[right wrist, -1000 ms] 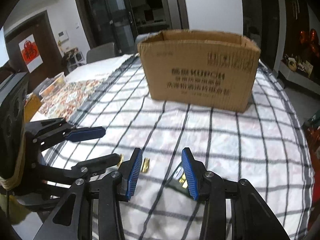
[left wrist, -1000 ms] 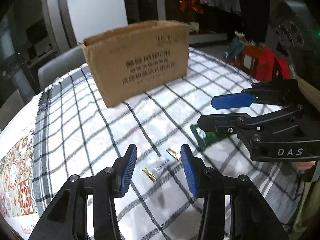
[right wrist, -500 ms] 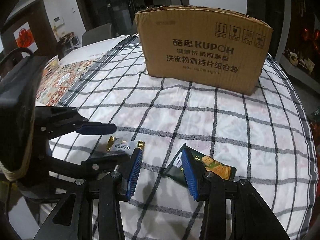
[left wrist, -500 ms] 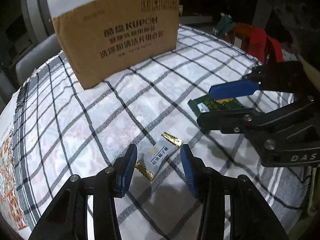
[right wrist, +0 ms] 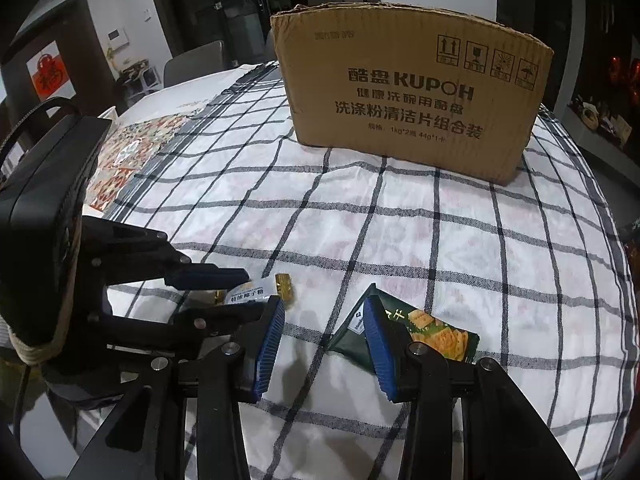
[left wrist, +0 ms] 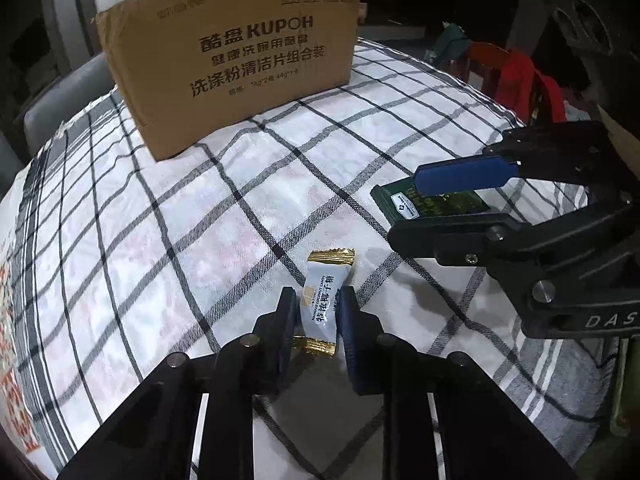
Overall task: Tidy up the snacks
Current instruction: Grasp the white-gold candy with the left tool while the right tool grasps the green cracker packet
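Observation:
A white candy (left wrist: 320,300) with gold twisted ends lies on the checked tablecloth (left wrist: 248,216). My left gripper (left wrist: 317,301) is closing on it, and both pads press its sides. The right wrist view shows that same left gripper (right wrist: 239,294) pinching the candy (right wrist: 246,295). A dark green cracker packet (right wrist: 436,334) lies flat to its right. My right gripper (right wrist: 325,334) stands open low over the packet's left corner, its pads not pressing it; from the left wrist view the packet (left wrist: 440,202) shows between the right gripper's (left wrist: 406,208) fingers. A cardboard box (right wrist: 408,92) stands open-topped at the far side.
The box (left wrist: 232,60) sits well behind both snacks. A patterned cloth (right wrist: 132,152) covers the table's left part. A grey chair (left wrist: 60,96) stands behind the table on the left. Red fabric on a chair (left wrist: 520,80) is at the right edge.
Both grippers sank toward the table a second ago. My left jaws, apart around the candy half a second ago, now squeeze it. The right jaws kept their gap.

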### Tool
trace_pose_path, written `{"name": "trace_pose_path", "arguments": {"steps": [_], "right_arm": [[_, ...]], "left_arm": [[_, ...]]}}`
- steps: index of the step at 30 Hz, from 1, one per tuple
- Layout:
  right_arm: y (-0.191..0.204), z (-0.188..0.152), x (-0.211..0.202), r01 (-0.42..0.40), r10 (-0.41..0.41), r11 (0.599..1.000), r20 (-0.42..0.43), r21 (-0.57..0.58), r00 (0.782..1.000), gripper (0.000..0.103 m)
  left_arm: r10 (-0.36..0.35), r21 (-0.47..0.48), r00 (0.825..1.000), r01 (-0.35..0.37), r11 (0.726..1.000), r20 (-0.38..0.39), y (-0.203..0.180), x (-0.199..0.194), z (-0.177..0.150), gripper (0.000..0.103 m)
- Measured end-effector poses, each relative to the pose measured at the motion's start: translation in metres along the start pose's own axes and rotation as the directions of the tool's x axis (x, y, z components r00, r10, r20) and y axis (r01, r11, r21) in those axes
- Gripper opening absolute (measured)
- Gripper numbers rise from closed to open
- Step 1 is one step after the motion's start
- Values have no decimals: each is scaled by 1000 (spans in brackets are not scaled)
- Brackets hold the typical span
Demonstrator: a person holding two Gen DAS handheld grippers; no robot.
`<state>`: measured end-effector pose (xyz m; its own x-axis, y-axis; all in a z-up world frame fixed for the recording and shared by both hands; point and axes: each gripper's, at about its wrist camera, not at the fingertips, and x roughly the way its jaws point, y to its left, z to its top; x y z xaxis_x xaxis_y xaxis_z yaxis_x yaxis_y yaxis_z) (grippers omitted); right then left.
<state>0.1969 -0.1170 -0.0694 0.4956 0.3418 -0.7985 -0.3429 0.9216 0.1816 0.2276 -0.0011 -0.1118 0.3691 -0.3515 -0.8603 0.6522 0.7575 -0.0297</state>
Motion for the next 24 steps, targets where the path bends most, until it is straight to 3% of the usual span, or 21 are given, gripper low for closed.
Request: {"name": "trace_pose_path", "arguments": {"steps": [6,11,13,16,20,24], "right_arm": [[-6,-1,-7,-35,35,999,3,-13,999,42],[-15,-1,-16,-71,71,995,-4,-65,997,42],[-18,-2,-19,-75,74,991,-16,-111,997,43],[-22,-5,-22,-76,71,980,-31,-185,997,55],[-30,-3,-27,-58,54,962,-22,-267,998,55],[-35,1,-24,-87,71,927,-55,-365,996,55]], "left_arm": [[36,-115,999,-32,993,33,-6,-15,0,22],[94,-234,994,-79,969,55,-15,-31,-1,22],[92,-292,993,-67,954,72,-21,-37,-2,22],[85,-356,993,-50,933,85,-31,-40,-6,22],[91,-419,993,-51,906,78,-43,-36,-7,22],[103,-522,993,-55,851,63,-49,-30,-11,22]]}}
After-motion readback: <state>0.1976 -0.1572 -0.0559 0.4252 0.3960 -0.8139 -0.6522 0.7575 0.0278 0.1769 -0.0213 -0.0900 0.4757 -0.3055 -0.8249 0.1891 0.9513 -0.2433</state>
